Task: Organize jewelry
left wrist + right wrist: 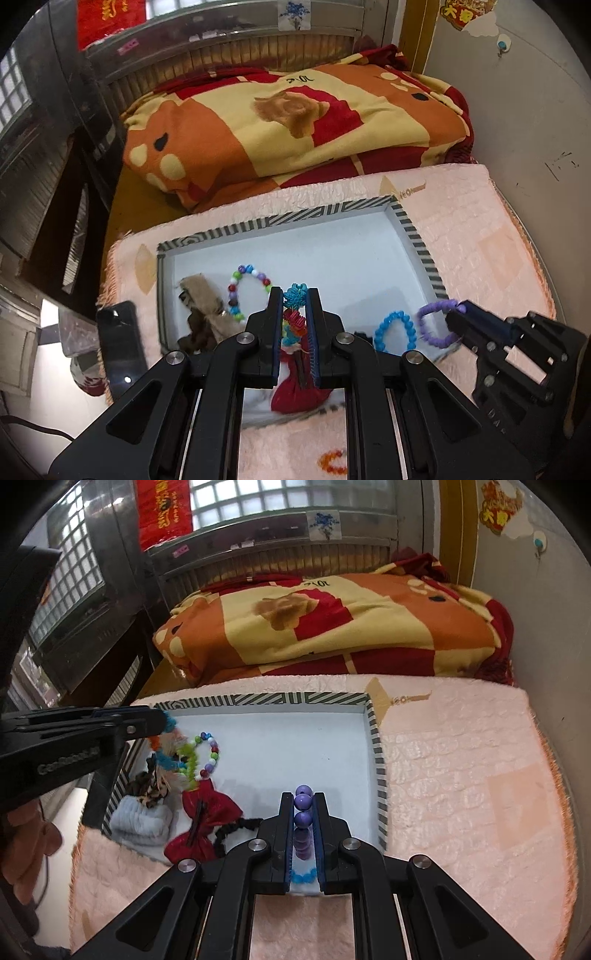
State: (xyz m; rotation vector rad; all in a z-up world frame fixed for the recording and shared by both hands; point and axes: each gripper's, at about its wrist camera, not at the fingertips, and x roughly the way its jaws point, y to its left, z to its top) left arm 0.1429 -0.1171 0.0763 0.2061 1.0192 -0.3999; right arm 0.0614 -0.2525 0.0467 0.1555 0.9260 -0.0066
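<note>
Left-wrist and right-wrist views over a bed. A shallow box [417,240] with a black-and-white striped rim and a pale blue-white floor lies on a pink textured mat [480,229]; behind the mat lies a folded blanket [277,122] in red, orange and cream.

The left hand-held gripper [294,306] is clenched on a multicoloured ornament [294,295]; its blue knotted top stands between the fingertips, and red and other coloured parts run down between the fingers. In the right-wrist view this ornament [173,749] hangs from the gripper tip [162,720] above the left end of the box, with orange, blue, white and green strands.

The right hand-held gripper [303,805] is clenched on a purple bead bracelet [303,801], with 3 purple beads showing between its fingers. In the left-wrist view the same gripper [460,308] holds the purple loop [436,325] over the near right corner of the box.

Inside the box:
- a bracelet of mixed coloured beads [245,288] lies on the floor left of centre;
- a blue bead bracelet [395,332] lies near the front, just beside the purple loop;
- a red bow [207,823] lies at the near edge, with a black elastic band [236,829] beside it;
- a brown patterned fabric piece [201,306] and a pale blue folded cloth [142,821] occupy the left end.

A black phone [120,343] lies on the mat, just left of the box.
</note>
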